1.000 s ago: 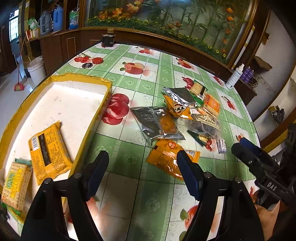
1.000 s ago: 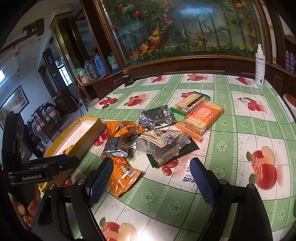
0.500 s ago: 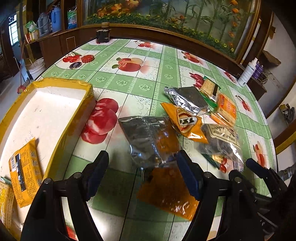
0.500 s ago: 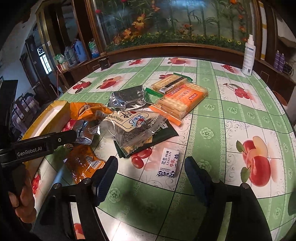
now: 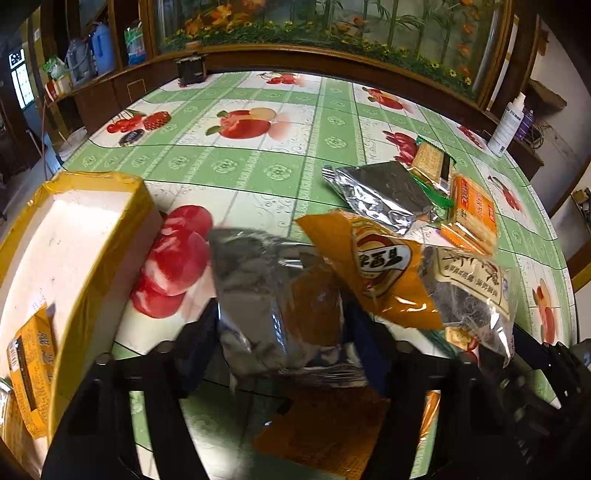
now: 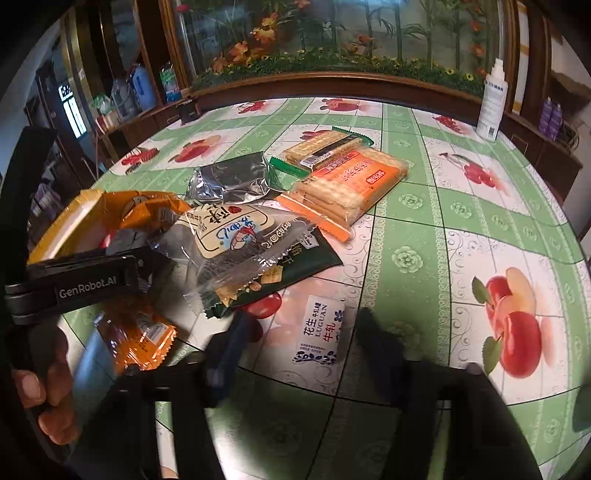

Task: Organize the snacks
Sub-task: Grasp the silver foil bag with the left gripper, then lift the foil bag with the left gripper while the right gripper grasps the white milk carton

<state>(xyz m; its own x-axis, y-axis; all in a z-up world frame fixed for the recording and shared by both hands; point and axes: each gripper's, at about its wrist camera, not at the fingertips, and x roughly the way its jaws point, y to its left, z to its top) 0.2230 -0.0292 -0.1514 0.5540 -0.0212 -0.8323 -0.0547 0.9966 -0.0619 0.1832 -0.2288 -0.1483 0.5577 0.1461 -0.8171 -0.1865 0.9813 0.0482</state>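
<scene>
Two silver packets [image 5: 280, 306], two cracker packs [image 6: 343, 184], one white candy [image 6: 318, 334]

Round table [image 5: 258, 166] under a glossy green-and-white tablecloth [image 6: 406, 229] printed with apples and cherries, ahead of the fingers. Past its far edge, a dark wooden cabinet ledge [image 6: 332, 83] carrying a large glass panel [image 5: 332, 22] painted with orange flowers and bamboo. White spray bottle [image 6: 491, 107] far right of the fingers on the table edge; purple bottles [image 6: 550, 116] just behind it on a side ledge. Small dark box [image 5: 191, 71] at the far edge, ahead-left. Far left: wooden shelving with blue water jugs [image 5: 101, 46], bright window [image 6: 74, 110] beyond. White wall [image 5: 565, 74] at right. Warm indoor light, glare on the cloth.
</scene>
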